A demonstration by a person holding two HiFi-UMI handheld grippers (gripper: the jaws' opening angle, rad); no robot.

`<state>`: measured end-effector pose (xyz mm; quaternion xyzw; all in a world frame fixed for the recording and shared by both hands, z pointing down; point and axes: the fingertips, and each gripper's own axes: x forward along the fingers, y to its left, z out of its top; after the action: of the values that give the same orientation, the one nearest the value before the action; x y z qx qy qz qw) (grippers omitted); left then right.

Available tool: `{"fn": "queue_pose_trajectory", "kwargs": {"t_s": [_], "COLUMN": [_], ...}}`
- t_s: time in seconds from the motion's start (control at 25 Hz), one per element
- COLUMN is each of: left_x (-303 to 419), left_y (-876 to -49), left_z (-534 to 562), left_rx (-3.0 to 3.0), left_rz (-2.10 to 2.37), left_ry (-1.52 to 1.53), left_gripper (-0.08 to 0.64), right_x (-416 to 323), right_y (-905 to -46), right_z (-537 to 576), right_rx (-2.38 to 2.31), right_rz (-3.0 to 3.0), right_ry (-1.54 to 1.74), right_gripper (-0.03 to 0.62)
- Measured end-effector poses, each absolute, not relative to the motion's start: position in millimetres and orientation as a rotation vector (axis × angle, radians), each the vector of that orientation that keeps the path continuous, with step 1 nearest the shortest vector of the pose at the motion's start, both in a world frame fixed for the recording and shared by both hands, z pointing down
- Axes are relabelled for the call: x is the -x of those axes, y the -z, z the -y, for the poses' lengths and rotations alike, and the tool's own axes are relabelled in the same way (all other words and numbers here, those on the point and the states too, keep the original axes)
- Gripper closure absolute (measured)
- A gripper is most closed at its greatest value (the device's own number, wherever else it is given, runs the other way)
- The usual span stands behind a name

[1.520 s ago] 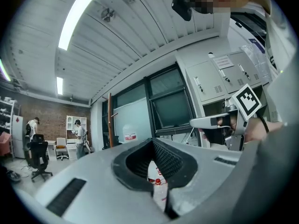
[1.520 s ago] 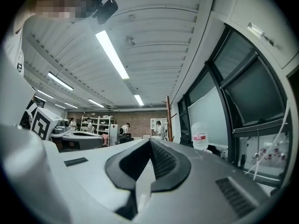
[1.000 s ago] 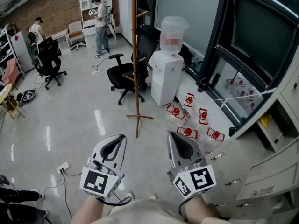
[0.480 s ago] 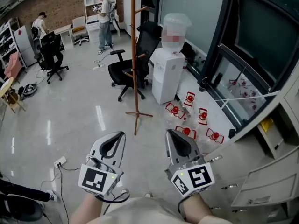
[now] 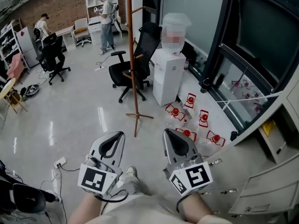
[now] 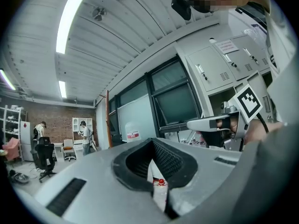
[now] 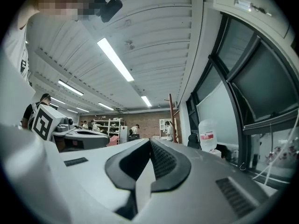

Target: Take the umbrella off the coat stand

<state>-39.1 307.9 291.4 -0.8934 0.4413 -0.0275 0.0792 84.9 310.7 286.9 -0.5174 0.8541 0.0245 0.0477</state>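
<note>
**Two closed grippers, coat stand far ahead**

Shiny grey floor [image 5: 74, 120] fills the big room, and a brick wall runs along the back in the upper left of the head view. Both tools sit low in that picture, side by side and apart. The left gripper [image 5: 122, 135] has its jaws shut, tip to tip, with nothing between them. The right gripper [image 5: 165, 132] is shut the same way and holds nothing.

Above them, near the top middle, a tall brown coat stand [image 5: 132, 64] stands on the floor, well apart from both tools. I cannot make out the umbrella on it in any view. A black chair [image 5: 128, 71] is just behind the stand. A white water cooler [image 5: 169, 64] stands to the right of the chair, next to the dark window wall. Small red and white things [image 5: 187, 133] lie on the floor below the cooler.

Grey cabinets [image 5: 261, 185] fill the lower right corner. A white plug strip [image 5: 60, 163] lies on the floor at the lower left. A shoe [image 5: 131, 173] shows between the two tools at the bottom. Far off in the upper left, one person [image 5: 106, 20] stands by white shelves, and another person [image 5: 44, 24] is near a desk.
</note>
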Motion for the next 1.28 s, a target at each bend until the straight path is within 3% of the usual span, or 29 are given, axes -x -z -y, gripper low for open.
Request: {"fn": "queue_pose_trajectory", "kwargs": {"t_s": [0.64,1.28], "left_x": [29.3,74.0], "left_y": [-330.2,-334.4], "left_z": [-235.2,-86.9], "left_rx": [2.721,2.738], "left_rz": [-1.260,-1.308], "left_ry": [0.105,0.107], "left_gripper": [0.552,0.552], "right_x": [-82.5,-44.2], "right_y": [-324.6,-331.9], "right_z": [-239.6,-86.4], "right_rx": [1.622,1.636], "right_rz": [-2.635,-2.666], "right_ry": [-0.059,-0.021], "right_gripper": [0.586,0.586]}}
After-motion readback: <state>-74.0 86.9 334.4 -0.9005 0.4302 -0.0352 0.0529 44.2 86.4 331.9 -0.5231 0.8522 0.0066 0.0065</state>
